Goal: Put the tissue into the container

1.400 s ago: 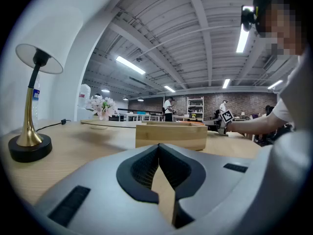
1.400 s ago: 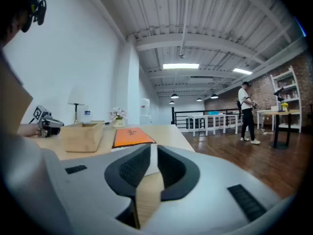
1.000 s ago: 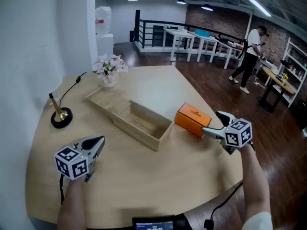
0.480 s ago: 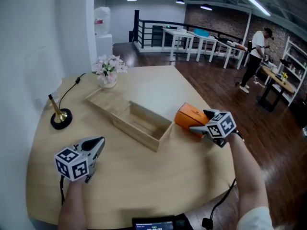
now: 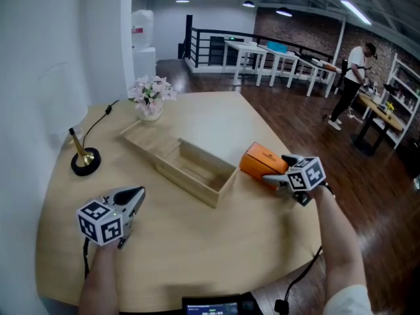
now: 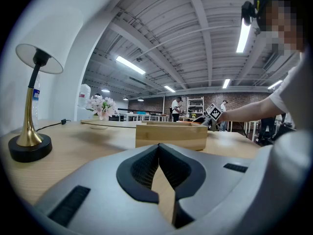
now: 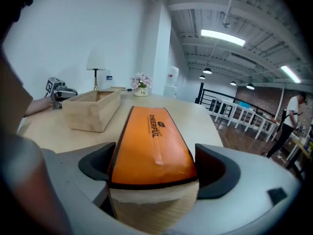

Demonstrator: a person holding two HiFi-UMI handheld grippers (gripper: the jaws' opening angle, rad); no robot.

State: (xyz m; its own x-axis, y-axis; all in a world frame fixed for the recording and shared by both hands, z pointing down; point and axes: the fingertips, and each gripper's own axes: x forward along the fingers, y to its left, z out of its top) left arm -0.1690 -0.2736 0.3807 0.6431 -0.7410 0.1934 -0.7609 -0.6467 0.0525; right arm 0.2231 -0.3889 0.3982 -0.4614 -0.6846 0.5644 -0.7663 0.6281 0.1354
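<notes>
An orange tissue box (image 5: 261, 159) lies on the round wooden table, right of the long open wooden container (image 5: 216, 188). My right gripper (image 5: 276, 168) is at the box's near right end, open wide, with the box (image 7: 151, 141) between its jaws. The left pad sits against the box's side and the right pad shows a small gap. In the right gripper view the container (image 7: 93, 109) stands ahead to the left. My left gripper (image 5: 134, 194) rests low over the table's front left, shut on nothing, its pads (image 6: 139, 168) meeting in front of the container (image 6: 171, 137).
A brass desk lamp (image 5: 84, 159) with a cord stands at the table's left edge. A vase of pink flowers (image 5: 151, 97) sits at the back, by the container's far end. A phone (image 5: 210, 305) lies at the front edge. The floor drops away right of the table.
My right gripper has moved left, from off the box's right end to straddling the tissue box. The left gripper has stayed in place.
</notes>
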